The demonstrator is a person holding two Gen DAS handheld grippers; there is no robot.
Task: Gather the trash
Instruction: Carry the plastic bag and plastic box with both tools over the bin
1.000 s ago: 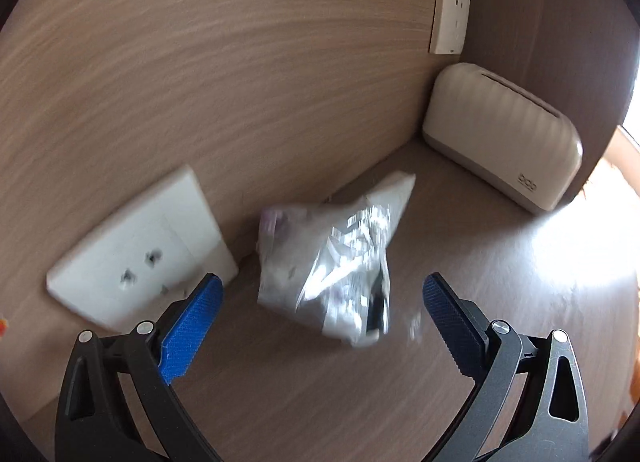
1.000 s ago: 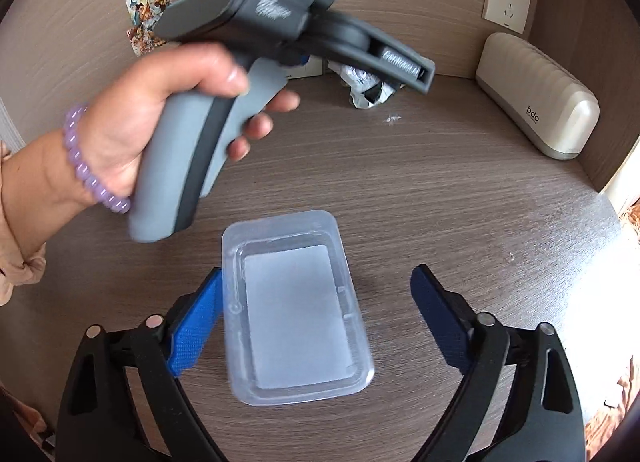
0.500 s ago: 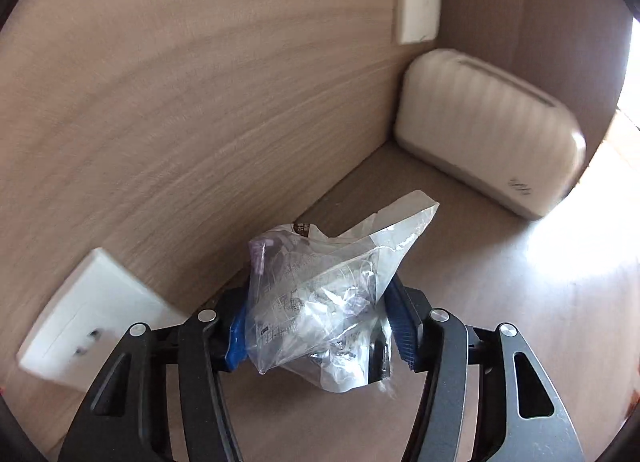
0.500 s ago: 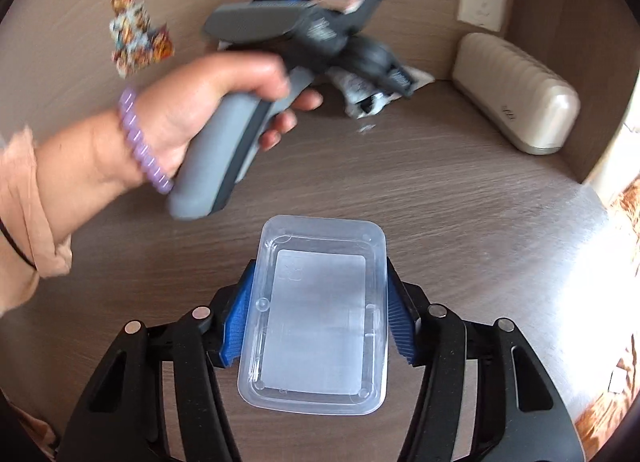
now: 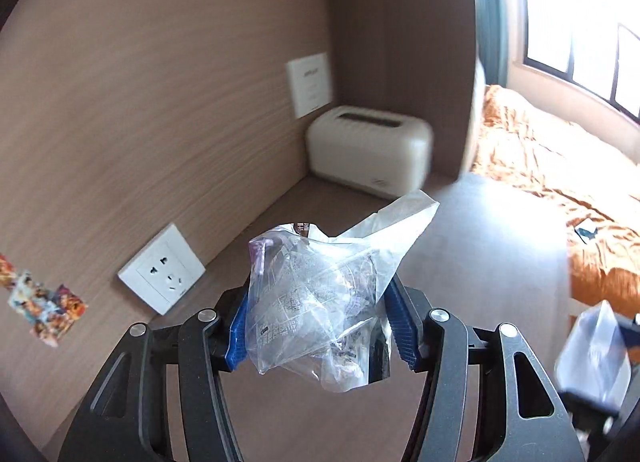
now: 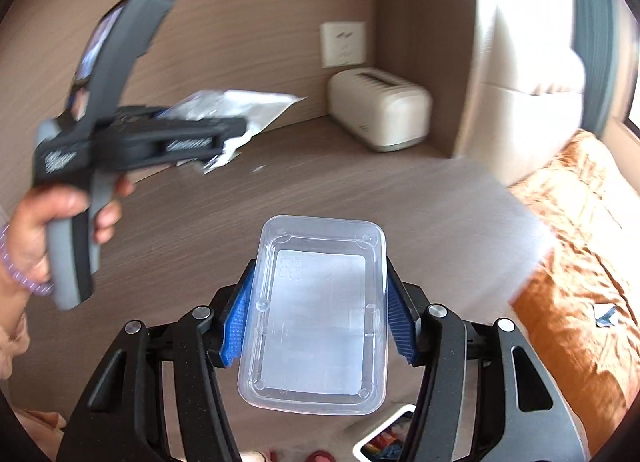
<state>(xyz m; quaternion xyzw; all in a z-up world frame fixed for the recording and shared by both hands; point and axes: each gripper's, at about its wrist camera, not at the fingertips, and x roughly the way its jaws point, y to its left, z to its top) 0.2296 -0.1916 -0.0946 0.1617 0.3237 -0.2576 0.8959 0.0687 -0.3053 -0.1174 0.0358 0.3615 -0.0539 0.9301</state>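
My left gripper (image 5: 318, 326) is shut on a crumpled clear plastic wrapper (image 5: 320, 298) and holds it above the wooden desk (image 5: 480, 246). My right gripper (image 6: 318, 326) is shut on a clear plastic container (image 6: 320, 310), also lifted off the desk (image 6: 320, 182). In the right wrist view the left gripper (image 6: 132, 142) is at the left in the person's hand (image 6: 48, 222), with the wrapper (image 6: 240, 110) sticking out of it. The container also shows blurred at the lower right of the left wrist view (image 5: 596, 354).
A cream ribbed box (image 5: 368, 150) stands in the desk's back corner, also in the right wrist view (image 6: 380, 106). Wall sockets (image 5: 162, 274) sit on the wooden back panel. An orange bedspread (image 5: 560, 174) lies to the right. A tray with colourful items (image 6: 384, 438) is below.
Both grippers closed, the left on the wrapper and the right on the container, then both lifted off the desk and swung towards the right.
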